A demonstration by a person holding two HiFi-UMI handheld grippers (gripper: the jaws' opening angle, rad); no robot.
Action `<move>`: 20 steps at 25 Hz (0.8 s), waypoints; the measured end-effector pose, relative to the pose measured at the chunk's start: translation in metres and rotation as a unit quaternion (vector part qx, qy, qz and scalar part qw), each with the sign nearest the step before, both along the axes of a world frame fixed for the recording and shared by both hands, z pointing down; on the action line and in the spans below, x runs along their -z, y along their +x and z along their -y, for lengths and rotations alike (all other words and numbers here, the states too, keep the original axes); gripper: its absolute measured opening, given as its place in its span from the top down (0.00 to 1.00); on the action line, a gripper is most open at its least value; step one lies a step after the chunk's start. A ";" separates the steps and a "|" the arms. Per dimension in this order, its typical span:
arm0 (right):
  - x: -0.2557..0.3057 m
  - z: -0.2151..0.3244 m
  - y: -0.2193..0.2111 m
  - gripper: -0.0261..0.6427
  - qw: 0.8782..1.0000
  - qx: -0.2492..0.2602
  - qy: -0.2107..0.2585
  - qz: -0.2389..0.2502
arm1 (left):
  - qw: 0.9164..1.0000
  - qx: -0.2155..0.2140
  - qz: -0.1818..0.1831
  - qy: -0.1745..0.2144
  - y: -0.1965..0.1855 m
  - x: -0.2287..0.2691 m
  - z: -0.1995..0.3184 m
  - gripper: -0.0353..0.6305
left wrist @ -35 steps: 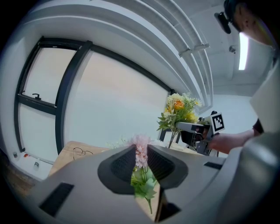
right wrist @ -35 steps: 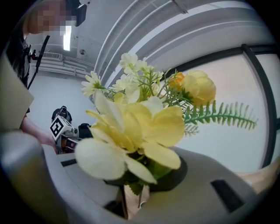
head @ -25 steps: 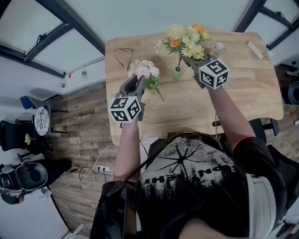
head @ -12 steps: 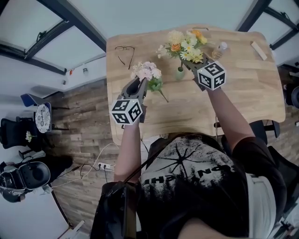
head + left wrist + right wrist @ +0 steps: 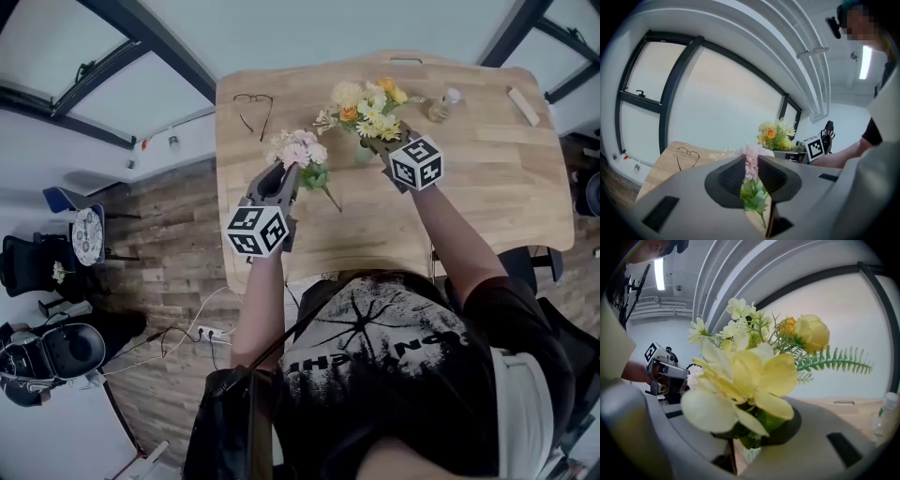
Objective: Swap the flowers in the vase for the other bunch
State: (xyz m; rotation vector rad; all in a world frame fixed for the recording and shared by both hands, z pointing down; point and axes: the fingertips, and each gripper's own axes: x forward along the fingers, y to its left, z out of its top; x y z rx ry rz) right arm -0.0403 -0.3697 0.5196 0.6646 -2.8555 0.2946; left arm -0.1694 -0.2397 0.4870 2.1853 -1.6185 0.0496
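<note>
two bunches over the wooden table point(image 5: 469, 187) by windows point(image 5: 717, 103): left tool point(image 5: 287, 171) clamps pink flowers point(image 5: 298, 148), right tool point(image 5: 377, 142) yellow flowers point(image 5: 367, 101).

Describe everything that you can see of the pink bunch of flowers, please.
The pink bunch has pale pink and whitish blooms on top, green leaves under them, and one thin stem slanting out below. It looks artificial, though I cannot be sure. The left hand-held gripper is shut on it just under the blooms, gripping from both sides. It is held over the wooden table, to the left of the yellow bunch.
</note>
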 end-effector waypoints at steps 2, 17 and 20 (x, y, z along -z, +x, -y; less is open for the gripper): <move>-0.004 0.000 -0.001 0.83 1.000 -0.001 -0.001 -0.004 | 1.000 -0.001 0.000 -0.001 0.000 -0.001 0.000 0.81; -0.027 -0.003 -0.003 0.83 1.000 -0.002 -0.012 -0.016 | 1.000 -0.014 -0.003 0.002 0.012 -0.001 0.000 0.81; -0.027 -0.001 -0.001 0.83 1.000 -0.004 -0.017 -0.017 | 1.000 -0.014 -0.003 0.000 0.013 -0.003 0.001 0.81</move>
